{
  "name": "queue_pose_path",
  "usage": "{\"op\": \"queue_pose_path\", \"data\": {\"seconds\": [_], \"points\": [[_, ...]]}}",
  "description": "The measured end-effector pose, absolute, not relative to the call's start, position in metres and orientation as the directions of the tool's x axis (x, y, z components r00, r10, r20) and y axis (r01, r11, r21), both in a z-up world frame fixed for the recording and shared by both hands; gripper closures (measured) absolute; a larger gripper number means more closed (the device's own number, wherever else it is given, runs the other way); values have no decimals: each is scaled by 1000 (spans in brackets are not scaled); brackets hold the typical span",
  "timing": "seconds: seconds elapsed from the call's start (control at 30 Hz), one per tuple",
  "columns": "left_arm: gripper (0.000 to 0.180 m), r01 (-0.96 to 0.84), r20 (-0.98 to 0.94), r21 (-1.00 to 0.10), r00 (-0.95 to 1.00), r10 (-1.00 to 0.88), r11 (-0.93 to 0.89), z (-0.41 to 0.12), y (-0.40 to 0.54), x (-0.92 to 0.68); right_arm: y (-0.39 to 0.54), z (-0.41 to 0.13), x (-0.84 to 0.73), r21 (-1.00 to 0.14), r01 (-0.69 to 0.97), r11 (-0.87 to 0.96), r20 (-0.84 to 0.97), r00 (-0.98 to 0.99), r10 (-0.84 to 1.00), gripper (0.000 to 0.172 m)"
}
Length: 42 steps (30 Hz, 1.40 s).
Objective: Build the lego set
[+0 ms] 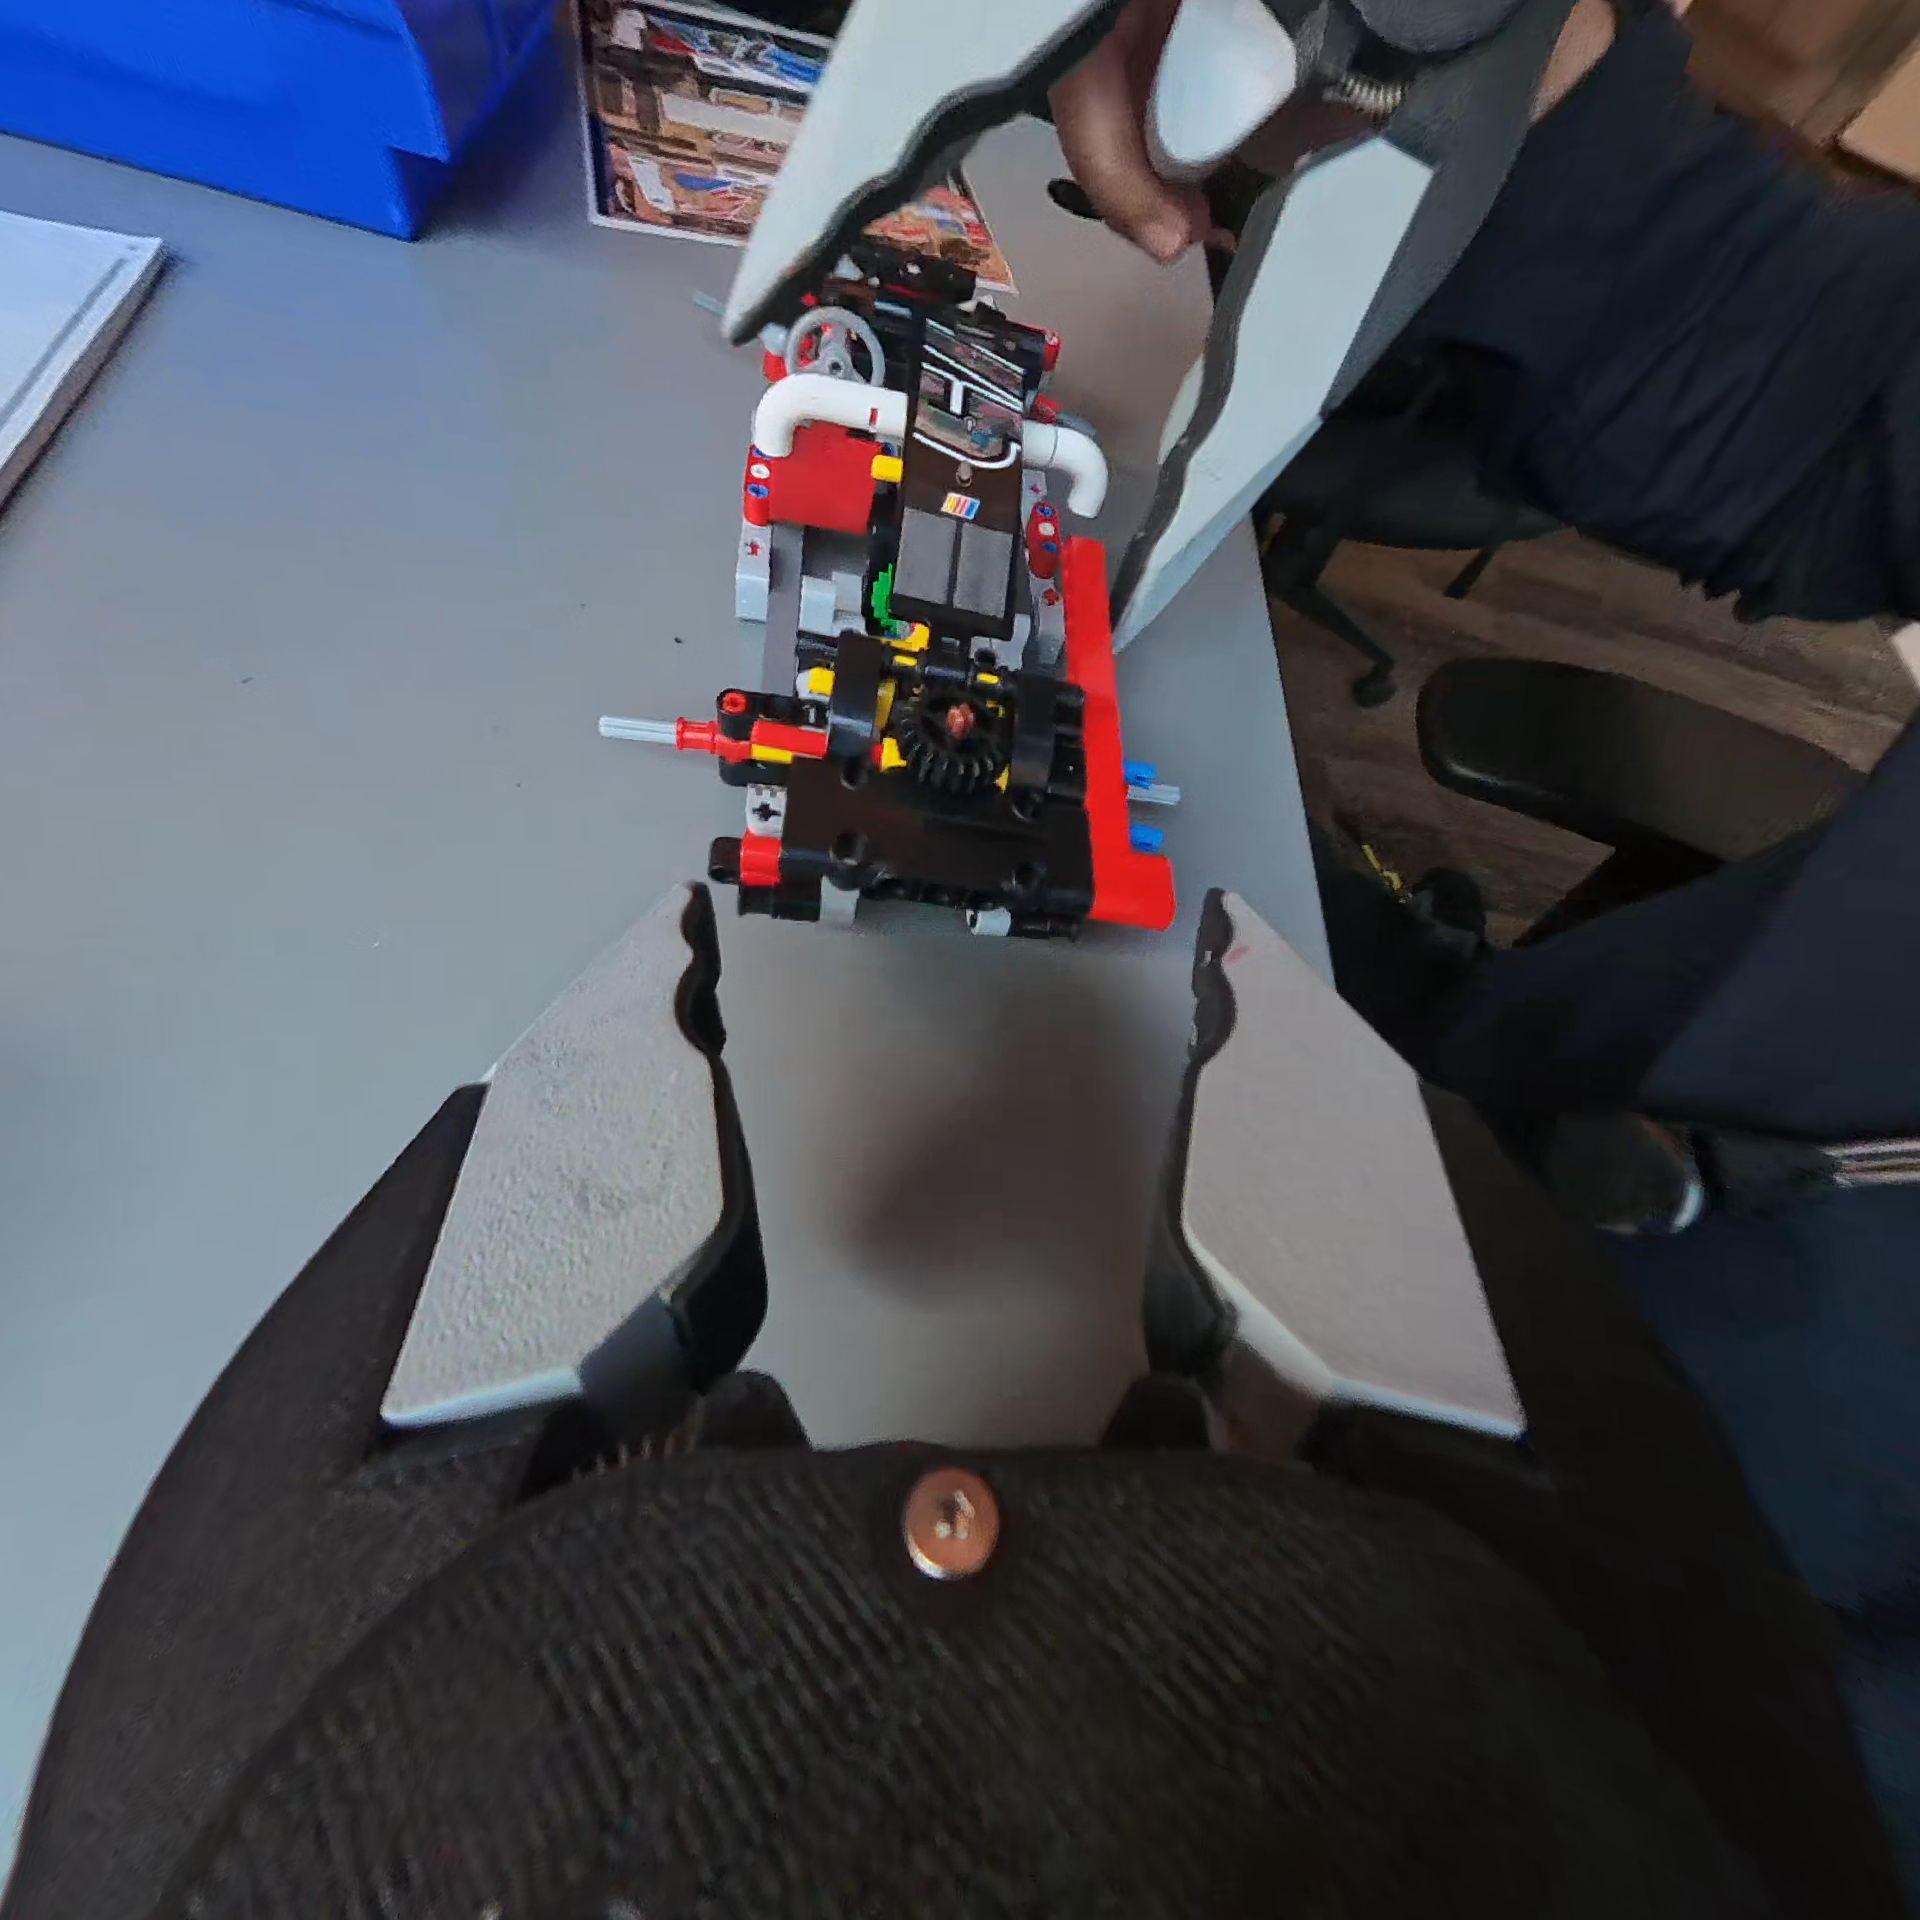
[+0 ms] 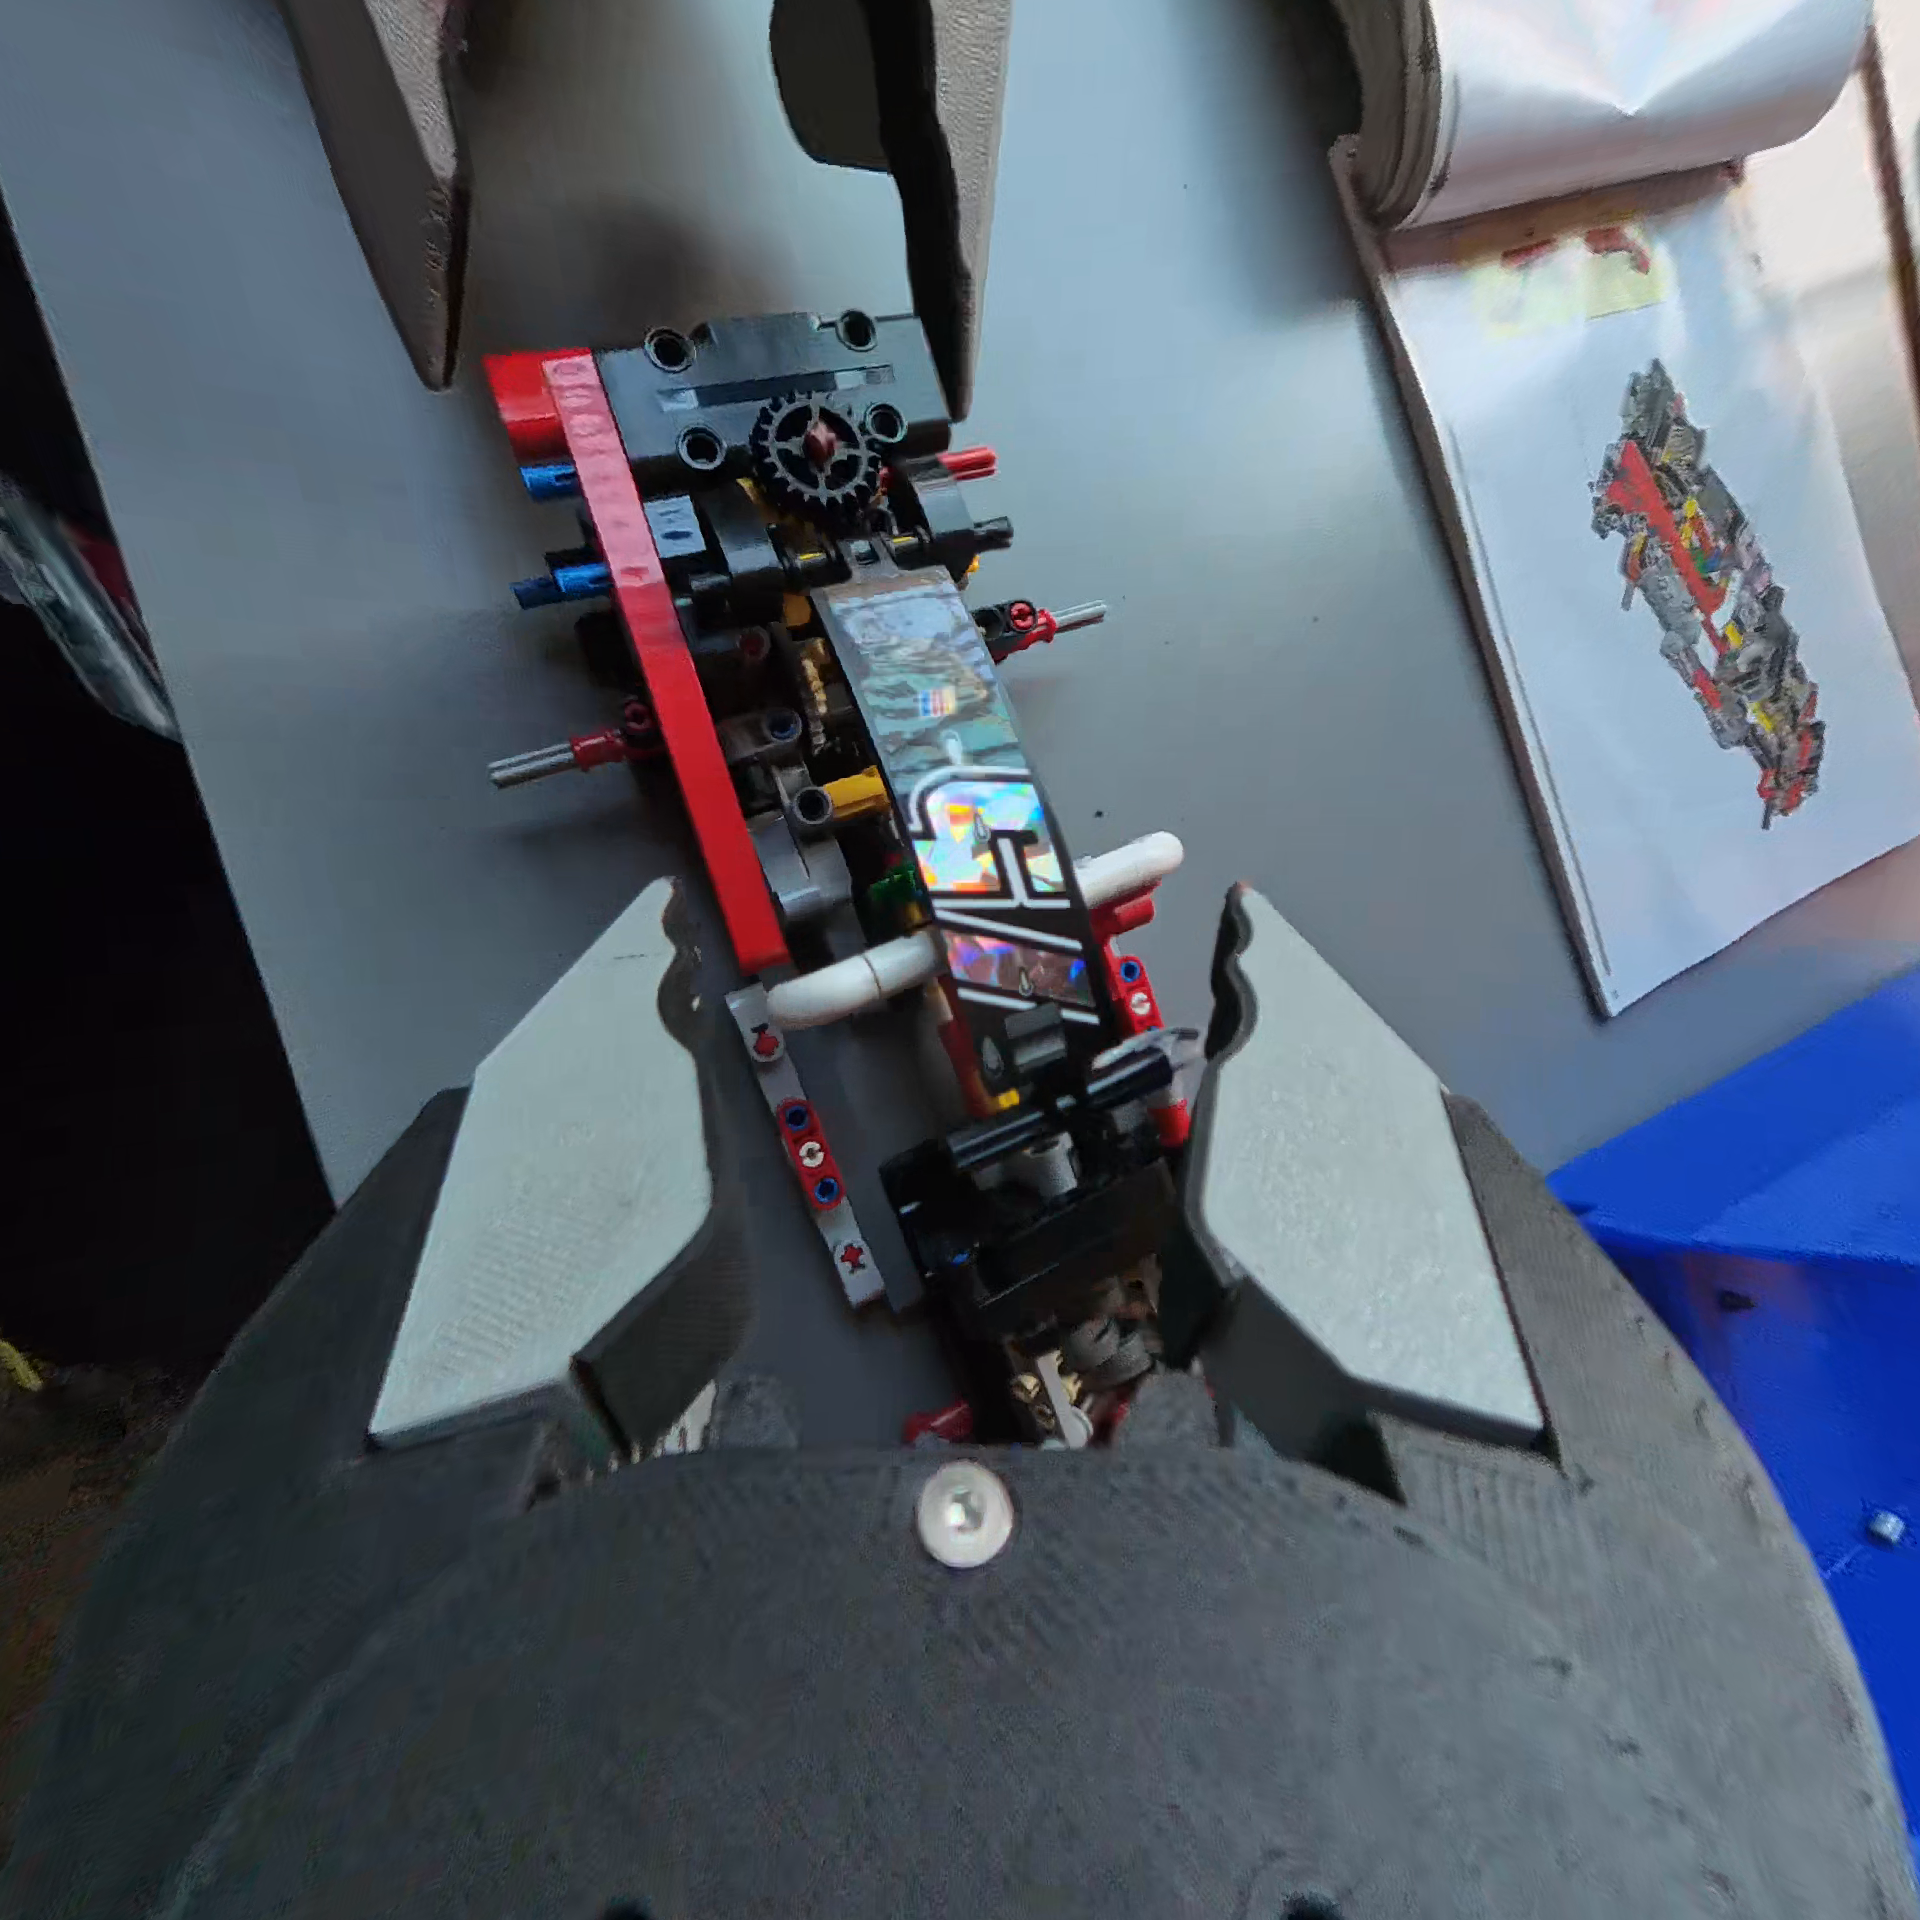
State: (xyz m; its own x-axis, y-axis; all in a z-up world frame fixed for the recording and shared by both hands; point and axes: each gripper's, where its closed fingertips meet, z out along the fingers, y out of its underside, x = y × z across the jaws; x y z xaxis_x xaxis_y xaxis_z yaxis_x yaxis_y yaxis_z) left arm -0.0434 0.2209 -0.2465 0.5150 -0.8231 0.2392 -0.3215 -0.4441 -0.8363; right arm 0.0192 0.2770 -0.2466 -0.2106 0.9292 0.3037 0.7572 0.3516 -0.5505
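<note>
Between your right gripper's [image 2: 951, 935] spread fingers sits the near end of the model [image 2: 831, 727], a long brick-built chassis lying flat on the table [image 2: 312, 623]. The right finger [image 2: 1236, 997] looks close against the model's black cross-piece, though you cannot tell contact, and the left one stands clear, so nothing is pinched. Beyond the model's far end your left gripper [image 1: 956, 914] faces you, fingers also wide apart and empty, tips just short of the black gear block [image 1: 935, 790].

Judge the model as light but fragile: stiff along the red beam [image 2: 665, 665], loose at the thin axles poking out sideways and at the white tubes [image 1: 831, 400]. The solid black blocks at either end look the safest places to take hold; the glossy stickered panel [image 2: 966, 790] would likely slip.

The table is smooth, grey and matte. To the right of your right fingers lies an open instruction booklet [image 2: 1662, 623], with a blue bin [image 2: 1766, 1247] nearer. Off the table edge, a dark office chair [image 1: 1558, 748] stands on the floor.
</note>
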Motion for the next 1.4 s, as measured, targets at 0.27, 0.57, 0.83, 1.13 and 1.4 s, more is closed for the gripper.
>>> {"op": "queue_pose_path", "data": {"seconds": [0.27, 0.57, 0.83, 1.13, 1.4], "points": [[101, -373, 154, -825, 574, -804, -424, -253, 221, -35, 276, -254, 21, -516, 787, 340, 231, -254, 939, 98], [99, -351, 146, -814, 648, -748, -463, -257, 222, -34, 278, -256, 20, -495, 791, 359, 301, -232, 925, 93], [95, -280, 206, -842, 622, -755, -461, -246, 213, -40, 271, -230, 30, -553, 756, 350, 374, -150, 915, 87], [101, -158, 231, -885, 669, -707, -438, -231, 202, -82, 286, -169, 68, -901, 409, 143, 225, 159, 961, 95], [122, -174, 150, -922, 665, -732, -347, -222, 200, -85, 374, -163, 145, -989, -127, -71, -125, 488, 864, 104]]}}
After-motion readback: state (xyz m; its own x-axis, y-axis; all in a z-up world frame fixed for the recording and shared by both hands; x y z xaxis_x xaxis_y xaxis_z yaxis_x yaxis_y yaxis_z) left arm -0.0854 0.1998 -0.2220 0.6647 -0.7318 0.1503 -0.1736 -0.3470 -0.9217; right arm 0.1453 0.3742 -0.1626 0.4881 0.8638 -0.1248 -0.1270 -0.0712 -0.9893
